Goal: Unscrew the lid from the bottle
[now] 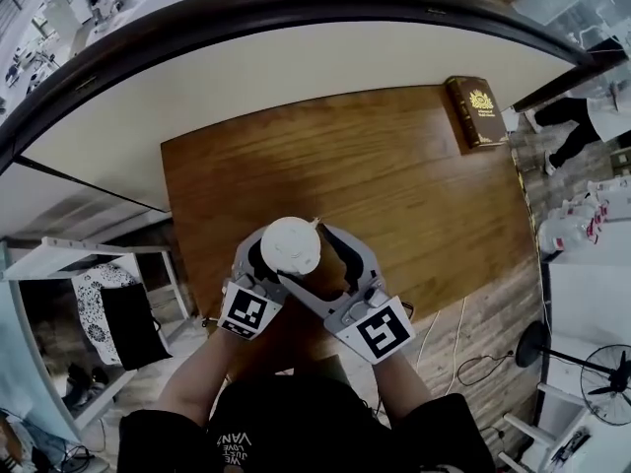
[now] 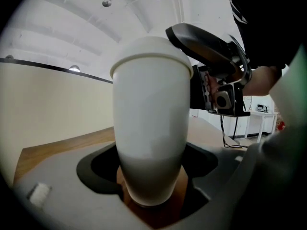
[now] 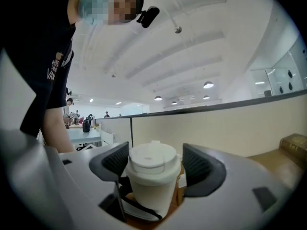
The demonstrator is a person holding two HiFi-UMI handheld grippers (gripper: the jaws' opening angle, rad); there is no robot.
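White bottle (image 2: pixel 149 128) upright, long axis vertical, lid (image 3: pixel 152 158) uppermost and seated on the neck, base pointing down at the wooden tabletop (image 1: pixel 394 166). Tapered body, widest just under the lid, narrowing toward the base.

Left gripper (image 2: pixel 151 176): fingers (image 2: pixel 98 169) closed against the lower body of the bottle, one dark pad pressed to each side, no gap visible on either flank. Bottle axis crossing these fingers at right angles, base just below them, lid well above them. Wood visible directly under the base between the fingers; contact of base with tabletop not decidable.

Right gripper (image 3: pixel 153 163): fingers (image 3: pixel 116 161) parted, level with the lid, one on each side of it. Ribbed pad at the left of the right gripper view touching or all but touching the lid rim; narrow gap at the opposite pad. Nothing clamped. Bottle body descending below these fingers, with dark parts of the left gripper wrapped round it there.

Head view: round top of the lid seen end-on, between both pairs of fingers, over the near edge of the tabletop; both grippers on the near side of the bottle. Brown book (image 1: pixel 476 111) with gold emblem, flat at the far right corner of the tabletop, well beyond the fingertips of both grippers.
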